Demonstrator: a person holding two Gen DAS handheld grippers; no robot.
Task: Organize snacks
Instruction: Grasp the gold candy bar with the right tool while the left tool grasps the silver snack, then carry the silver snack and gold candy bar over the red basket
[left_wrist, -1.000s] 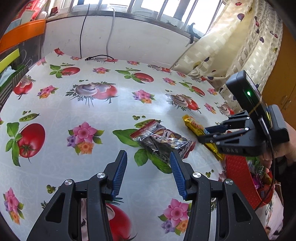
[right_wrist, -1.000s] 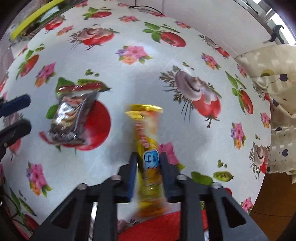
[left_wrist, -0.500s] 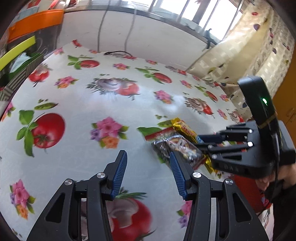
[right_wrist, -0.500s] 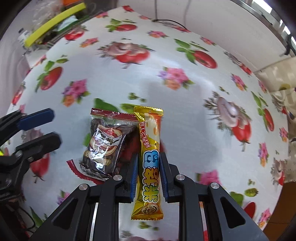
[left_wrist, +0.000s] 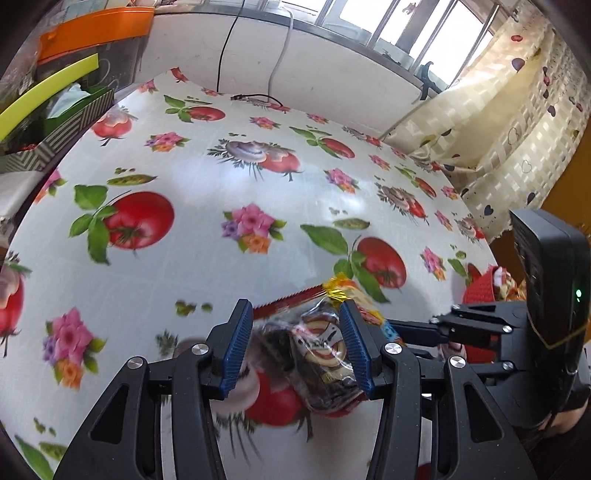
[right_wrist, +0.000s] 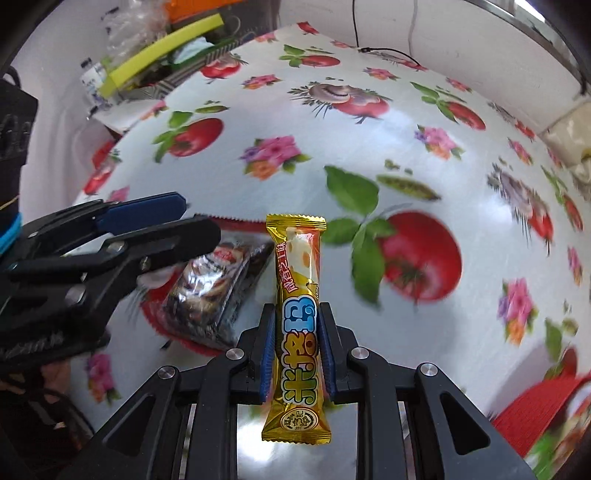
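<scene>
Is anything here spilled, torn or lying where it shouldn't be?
Nothing stands out. The yellow snack bar is clamped straight in the right gripper, wrapper intact. The dark snack packet lies flat on the flowered tablecloth between the open fingers of the left gripper, unopened. No crumbs or spills show.

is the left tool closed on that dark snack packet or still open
Open. The left tool's blue pads straddle the dark snack packet with visible gaps, and it lies on the tablecloth.

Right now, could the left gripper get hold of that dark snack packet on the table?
Probably yes. The left gripper is open with the dark snack packet between its fingers, nothing covering it. The right gripper, holding the yellow bar, sits close beside.
</scene>
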